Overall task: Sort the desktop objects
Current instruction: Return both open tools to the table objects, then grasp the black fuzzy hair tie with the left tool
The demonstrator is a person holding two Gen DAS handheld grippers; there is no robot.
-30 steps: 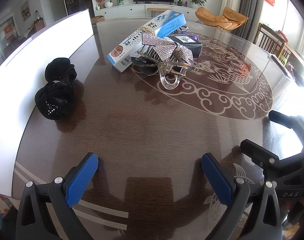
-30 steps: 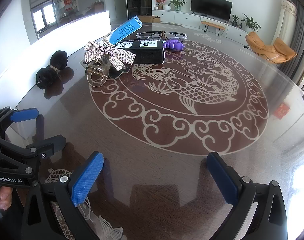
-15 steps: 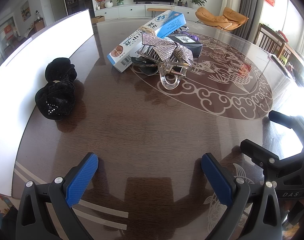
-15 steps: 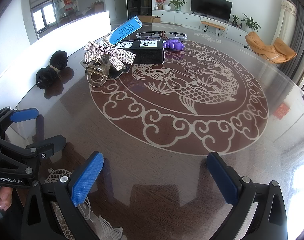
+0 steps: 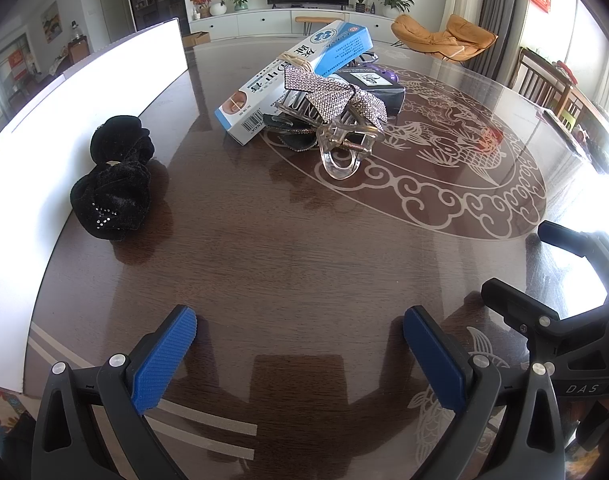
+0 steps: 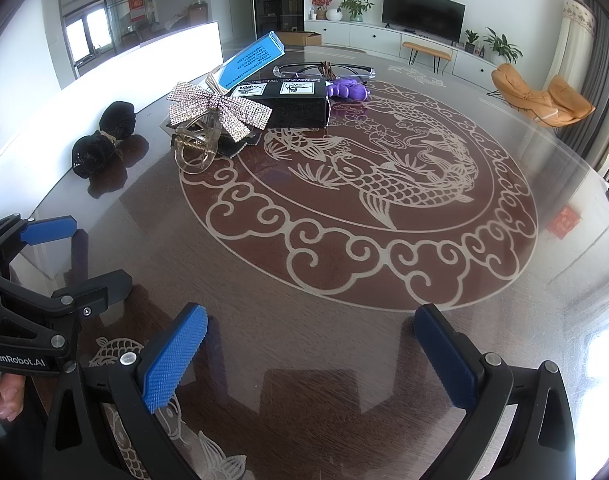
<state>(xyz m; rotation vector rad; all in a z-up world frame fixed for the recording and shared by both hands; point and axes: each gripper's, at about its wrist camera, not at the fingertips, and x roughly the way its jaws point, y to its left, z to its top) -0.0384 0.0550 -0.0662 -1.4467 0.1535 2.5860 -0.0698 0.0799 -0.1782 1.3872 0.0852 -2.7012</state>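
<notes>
A heap of small objects lies far ahead on the dark round table (image 5: pixel 288 264): a blue-and-white carton (image 5: pixel 292 80), a rhinestone bow hair claw (image 5: pixel 336 120), a black box (image 6: pixel 292 104), clear glasses (image 6: pixel 324 69) and a purple toy (image 6: pixel 350 89). Two black velvet scrunchies (image 5: pixel 112 184) sit at the left by the white board. My left gripper (image 5: pixel 300 356) hangs open near the table's front edge, nothing between its blue pads. My right gripper (image 6: pixel 310 356) is open too and holds nothing. Each gripper shows at the side of the other's view.
A long white board (image 5: pixel 64 120) stands along the table's left edge. The glass top carries a carp and cloud pattern (image 6: pixel 368 184). Chairs (image 5: pixel 544 84) stand at the far right, with an orange lounge chair (image 6: pixel 540 96) and a TV unit beyond. A thumb (image 6: pixel 4 396) grips the left handle.
</notes>
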